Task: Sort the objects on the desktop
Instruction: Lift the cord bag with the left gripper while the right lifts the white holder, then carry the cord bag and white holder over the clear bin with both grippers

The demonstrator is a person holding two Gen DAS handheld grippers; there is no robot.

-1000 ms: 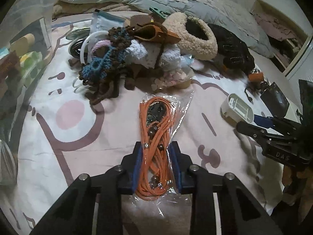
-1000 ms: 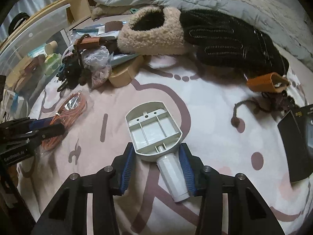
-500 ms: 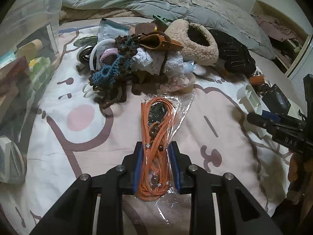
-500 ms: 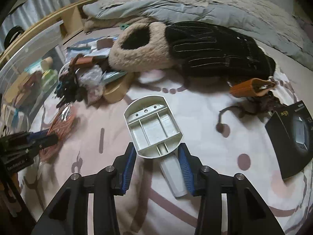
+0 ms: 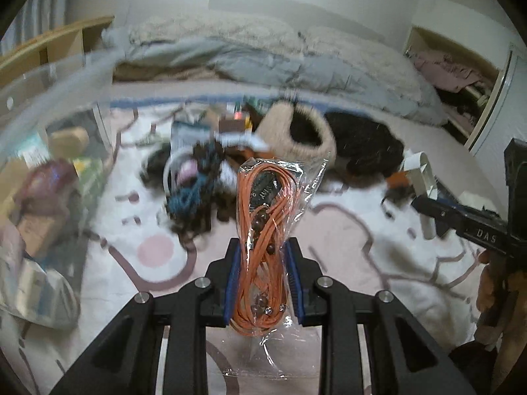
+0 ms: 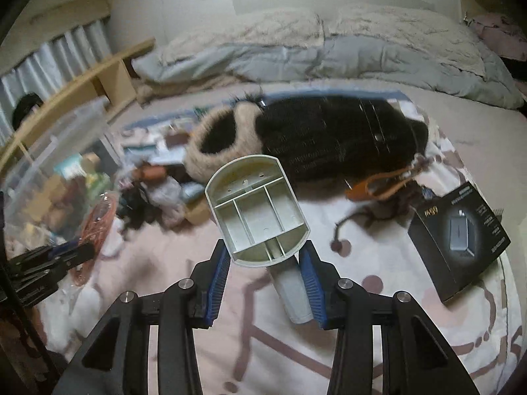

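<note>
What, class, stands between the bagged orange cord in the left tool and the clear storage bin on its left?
Nothing visible. The left tool holds the bagged orange cord above the sheet; the clear storage bin lies left, with open air between. The clutter pile sits farther back, off that line.

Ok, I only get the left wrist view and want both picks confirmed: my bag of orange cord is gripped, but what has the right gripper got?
Observer: The right gripper is shut on a white plastic holder, pads at its narrow neck.
Operator: Which way does it face?
Observer: Its open ribbed compartments face the camera, handle stub pointing back between the fingers.
Operator: Anything lying beside it?
Observer: A black box lies flat on the bedsheet to the right.
</note>
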